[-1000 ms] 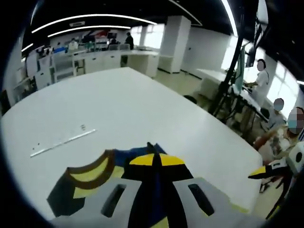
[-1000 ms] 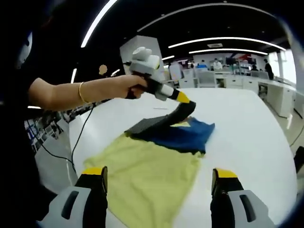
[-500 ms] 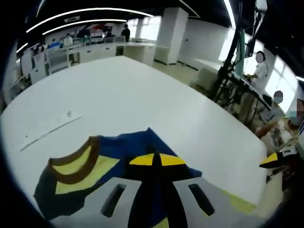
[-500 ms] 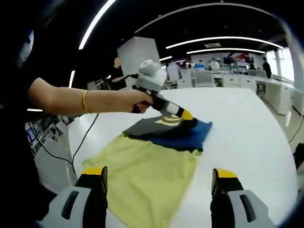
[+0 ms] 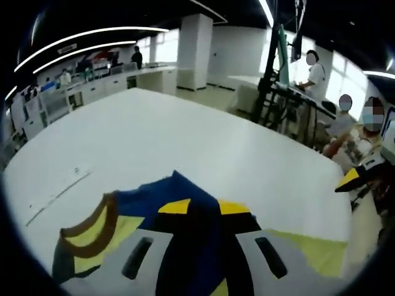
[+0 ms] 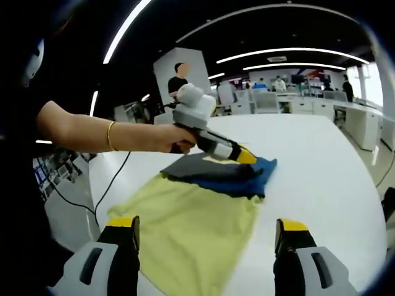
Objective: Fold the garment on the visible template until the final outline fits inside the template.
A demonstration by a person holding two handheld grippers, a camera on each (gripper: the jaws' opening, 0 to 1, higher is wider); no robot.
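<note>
In the right gripper view the right gripper [image 6: 207, 237] sits nearest, its two yellow-tipped jaws spread wide apart with nothing between them, hovering over the near hem of the garment [image 6: 191, 219]. The garment lies on the white table [image 6: 321, 179]: a pale yellow body spread flat toward the camera, and at its far end a blue and dark grey part folded back over it. Above that fold the left gripper [image 6: 245, 158] reaches in from the left, held in a person's hand [image 6: 173, 137] with a gold bracelet [image 6: 111, 136] on the wrist; its yellow tip rests at the top of the folded layer. In the left gripper view, that gripper's own jaws rise from the bottom with dark blue cloth bunched between them; a strip of the fabric separates the yellow tips, so they seem to be pinched on the cloth, though the blur makes the contact hard to confirm. To their left lies the brown-trimmed collar [image 5: 92, 223] with yellow inside it. Farther out on the table a thin pale line [image 5: 58, 195] runs across the surface; whether it is the template edge cannot be told. Beyond the table stand desks and a few people.
</note>
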